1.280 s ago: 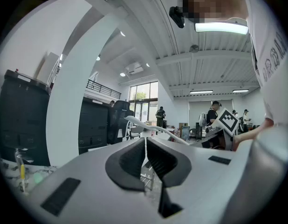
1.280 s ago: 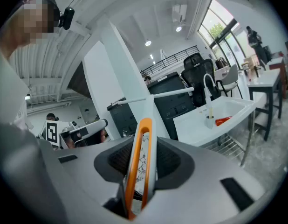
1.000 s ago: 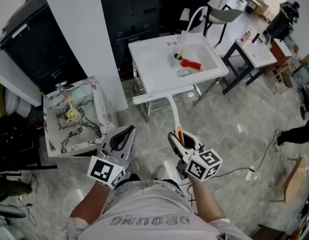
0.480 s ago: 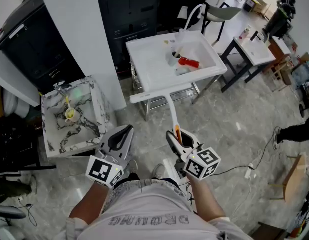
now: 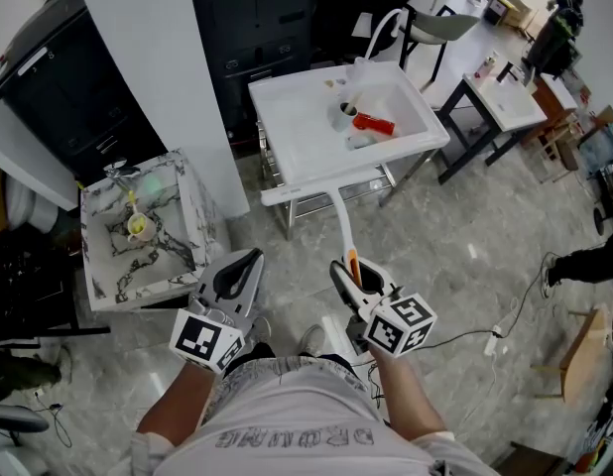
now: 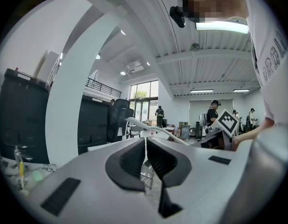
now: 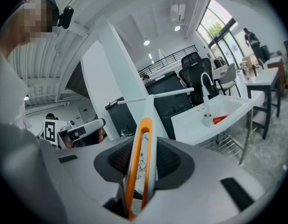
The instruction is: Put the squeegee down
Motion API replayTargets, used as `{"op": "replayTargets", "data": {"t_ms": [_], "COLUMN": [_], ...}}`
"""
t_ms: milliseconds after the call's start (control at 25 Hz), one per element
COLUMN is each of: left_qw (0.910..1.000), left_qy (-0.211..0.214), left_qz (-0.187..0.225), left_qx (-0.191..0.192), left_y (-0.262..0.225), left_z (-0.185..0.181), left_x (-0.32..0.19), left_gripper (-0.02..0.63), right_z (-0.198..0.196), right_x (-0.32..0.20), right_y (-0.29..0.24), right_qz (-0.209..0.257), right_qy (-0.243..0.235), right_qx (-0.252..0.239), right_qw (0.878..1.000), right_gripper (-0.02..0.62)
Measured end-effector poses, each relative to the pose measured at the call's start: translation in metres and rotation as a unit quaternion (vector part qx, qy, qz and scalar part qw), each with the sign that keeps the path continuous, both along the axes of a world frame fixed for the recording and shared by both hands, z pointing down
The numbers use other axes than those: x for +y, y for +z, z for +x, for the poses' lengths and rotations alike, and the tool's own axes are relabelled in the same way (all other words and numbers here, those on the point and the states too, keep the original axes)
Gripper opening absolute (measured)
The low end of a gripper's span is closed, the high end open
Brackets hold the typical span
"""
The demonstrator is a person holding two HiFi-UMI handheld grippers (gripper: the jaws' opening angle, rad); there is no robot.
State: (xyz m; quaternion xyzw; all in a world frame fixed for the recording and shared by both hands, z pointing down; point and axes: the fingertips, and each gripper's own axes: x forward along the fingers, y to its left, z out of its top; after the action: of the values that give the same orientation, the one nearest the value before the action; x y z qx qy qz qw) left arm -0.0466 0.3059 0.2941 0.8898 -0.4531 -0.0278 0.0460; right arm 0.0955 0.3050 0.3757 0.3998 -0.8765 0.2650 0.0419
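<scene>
Squeegee (image 5: 340, 228) is in my right claw (image 5: 354, 272), pinched by its orange loop handle (image 7: 140, 158). The white shaft runs forward and the blade hangs in the air near the front edge of the white sink (image 5: 287, 117); I can't tell if they touch. My left claw (image 5: 241, 272) is closed on nothing, jaws together, off to the side. To set it down well, I judge I should pick the bare flat part of that surface, clear of the cup (image 5: 345, 115) and the red thing (image 5: 378, 125) in the basin. I'd lower until blade and shaft both rest, and only then spread the jaws. Letting go early risks the long shaft tipping off onto the floor (image 5: 455, 256).
</scene>
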Motion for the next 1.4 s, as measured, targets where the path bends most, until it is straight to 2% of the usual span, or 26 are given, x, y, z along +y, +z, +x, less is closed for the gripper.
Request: {"op": "replayTargets", "data": {"t_ms": [800,1400], "left_qw": [0.9997,0.9994], "left_qy": [-0.025,-0.034], "left_qz": [0.005,0.006], "left_qx": [-0.004,-0.008], "left_y": [0.000,0.000], "left_z": [0.061,0.086], "left_x": [0.019,0.017], "left_gripper": [0.023,0.022], "right_z": [0.063,0.090], "right_x": [0.008,0.005], "right_y": [0.001,0.003], "right_qz": [0.006,0.004], "right_qy": [-0.019,-0.025], "right_qx": [-0.006,-0.012], "right_qw": [1.000,1.000], "right_gripper": [0.123,0.121]}}
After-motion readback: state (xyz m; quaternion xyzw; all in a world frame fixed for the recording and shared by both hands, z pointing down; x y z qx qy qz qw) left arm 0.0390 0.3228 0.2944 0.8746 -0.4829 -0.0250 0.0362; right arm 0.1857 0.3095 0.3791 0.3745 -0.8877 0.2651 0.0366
